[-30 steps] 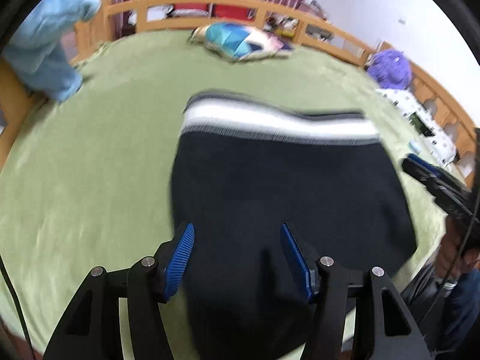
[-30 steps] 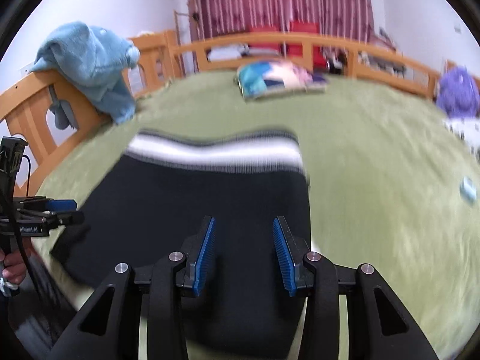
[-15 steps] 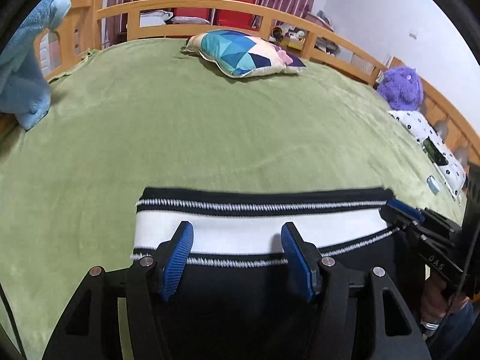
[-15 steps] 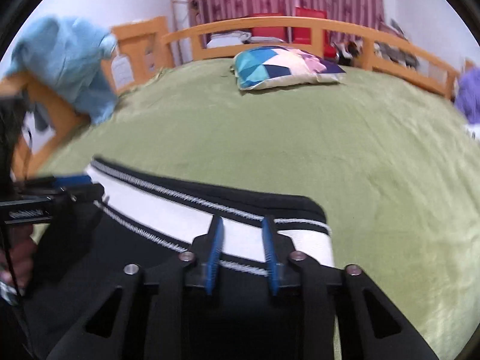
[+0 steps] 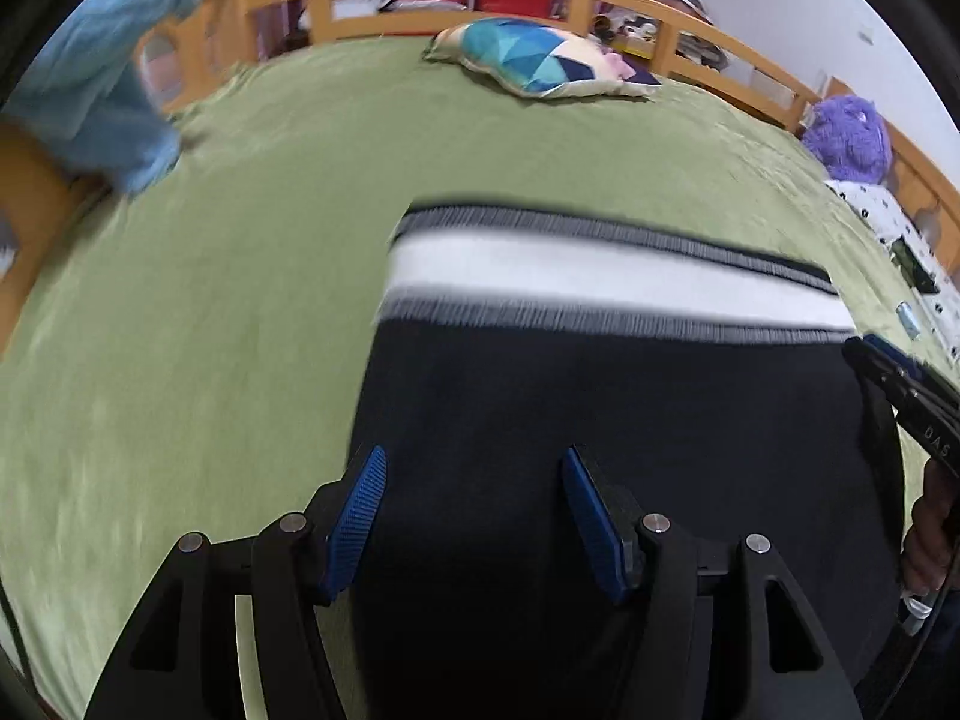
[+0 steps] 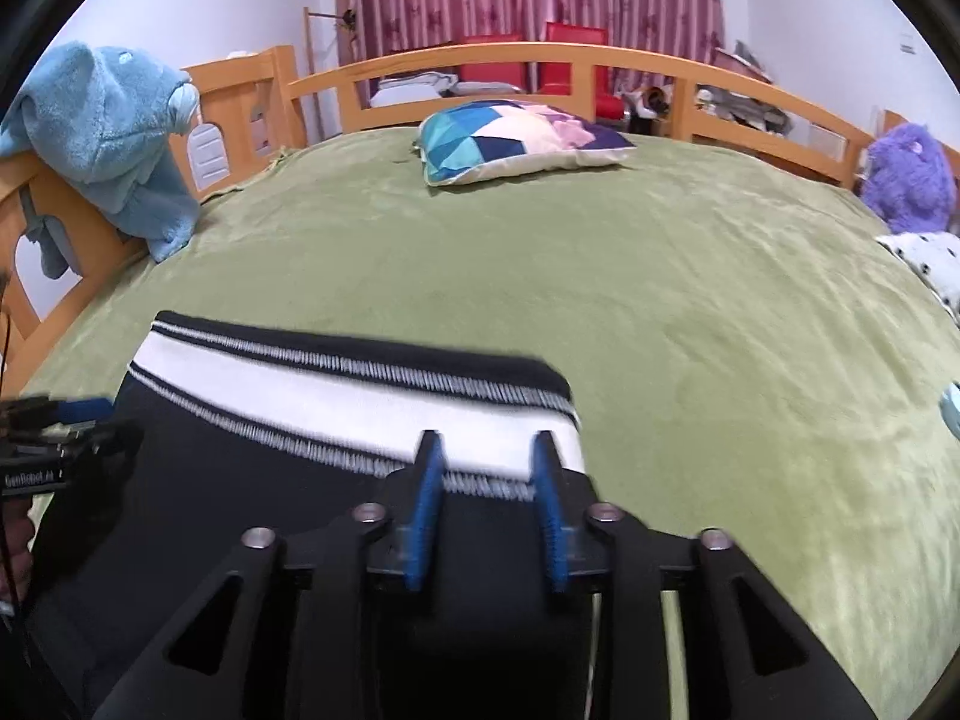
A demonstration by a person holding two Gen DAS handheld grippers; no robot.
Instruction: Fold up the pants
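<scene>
Black pants with a white striped waistband lie flat on the green bed cover. My left gripper is open above the black cloth near its left edge, with nothing between the pads. My right gripper is open over the right end of the waistband, pads apart and empty. The right gripper also shows at the right edge of the left wrist view, and the left gripper at the left edge of the right wrist view.
A patchwork pillow lies at the far side of the bed. A blue plush hangs on the wooden rail at left. A purple plush and a spotted cloth sit at right.
The left gripper has drawn back from the waistband to over the black cloth. The right gripper has opened wider and stays at the waistband's right end. The pants lie where they were.
</scene>
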